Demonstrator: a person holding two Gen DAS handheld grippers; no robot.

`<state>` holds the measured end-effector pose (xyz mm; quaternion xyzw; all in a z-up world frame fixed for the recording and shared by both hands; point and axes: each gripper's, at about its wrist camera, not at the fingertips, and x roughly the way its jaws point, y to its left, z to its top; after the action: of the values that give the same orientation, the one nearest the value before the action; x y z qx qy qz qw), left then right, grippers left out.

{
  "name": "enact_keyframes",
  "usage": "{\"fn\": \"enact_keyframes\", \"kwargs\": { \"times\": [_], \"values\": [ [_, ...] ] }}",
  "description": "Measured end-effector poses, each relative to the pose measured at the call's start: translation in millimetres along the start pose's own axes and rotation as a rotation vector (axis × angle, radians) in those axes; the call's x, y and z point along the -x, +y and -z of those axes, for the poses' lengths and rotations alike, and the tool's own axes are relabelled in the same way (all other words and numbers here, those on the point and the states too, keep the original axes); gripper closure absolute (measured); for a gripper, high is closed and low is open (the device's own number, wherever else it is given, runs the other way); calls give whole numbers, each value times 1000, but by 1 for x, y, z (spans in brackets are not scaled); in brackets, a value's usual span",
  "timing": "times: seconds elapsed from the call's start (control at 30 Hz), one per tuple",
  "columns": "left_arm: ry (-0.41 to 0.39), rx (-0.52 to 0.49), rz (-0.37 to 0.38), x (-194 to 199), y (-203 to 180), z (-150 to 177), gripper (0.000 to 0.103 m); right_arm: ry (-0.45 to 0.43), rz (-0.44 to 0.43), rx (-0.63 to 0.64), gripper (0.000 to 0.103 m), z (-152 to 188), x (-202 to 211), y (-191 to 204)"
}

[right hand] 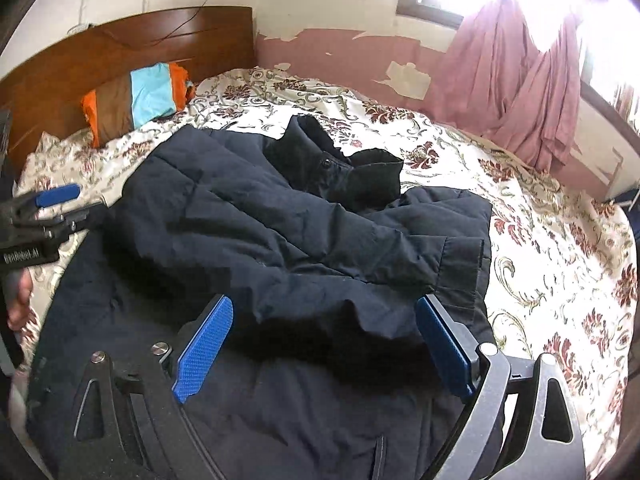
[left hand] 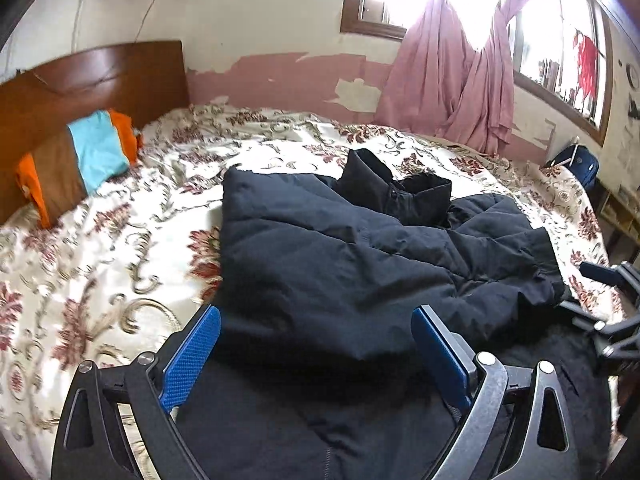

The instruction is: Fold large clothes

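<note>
A large dark navy padded jacket (left hand: 360, 256) lies on the bed, collar (left hand: 400, 188) at the far end and a sleeve folded across its front. It also shows in the right wrist view (right hand: 280, 232), with the sleeve cuff (right hand: 460, 264) at its right side. My left gripper (left hand: 316, 316) is open, its blue pads wide apart just above the jacket's near part, holding nothing. My right gripper (right hand: 324, 308) is open too, over the jacket's lower edge and empty. The left gripper also shows at the left edge of the right wrist view (right hand: 56, 196).
The bed has a floral cover (left hand: 120, 264). A striped orange, brown and blue pillow (left hand: 80, 152) leans on the wooden headboard (left hand: 92, 76). Pink curtains (left hand: 452, 80) hang at the windows on the far wall. A dark blue bag (left hand: 576, 164) stands beyond the bed's right side.
</note>
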<state>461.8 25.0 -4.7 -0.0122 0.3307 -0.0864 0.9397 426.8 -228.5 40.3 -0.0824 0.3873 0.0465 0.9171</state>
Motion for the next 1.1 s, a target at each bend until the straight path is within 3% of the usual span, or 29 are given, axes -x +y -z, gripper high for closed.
{"fn": "enact_keyframes", "kwargs": {
  "times": [0.17, 0.33, 0.53, 0.67, 0.83, 0.93, 1.03, 1.07, 1.1],
  "values": [
    [-27, 36, 26, 5, 10, -10, 7, 15, -44, -87, 13, -27, -10, -21],
    [-36, -19, -8, -27, -3, -61, 6, -4, -37, -204, 13, -57, -55, -51],
    [-81, -86, -60, -91, -30, -124, 6, -54, 9, -323, 13, -95, -138, -78],
    [-63, -115, -104, -140, -48, -144, 6, -93, 39, -395, 13, -117, -190, -86],
    [-19, -57, -99, -206, -56, -152, 6, -131, 35, -453, 15, -126, -243, -90],
    [-1, -36, -117, -235, -58, -153, 7, -90, 35, -457, 33, -124, -272, -91],
    [-33, -23, -141, -250, -60, -157, 7, -82, 27, -473, 61, -122, -280, -93],
    [-44, -19, -141, -252, -62, -159, 7, -100, 14, -485, 66, -120, -278, -95],
    [-55, -19, -125, -254, -63, -160, 11, -110, 1, -484, 78, -119, -277, -95]
  ]
}}
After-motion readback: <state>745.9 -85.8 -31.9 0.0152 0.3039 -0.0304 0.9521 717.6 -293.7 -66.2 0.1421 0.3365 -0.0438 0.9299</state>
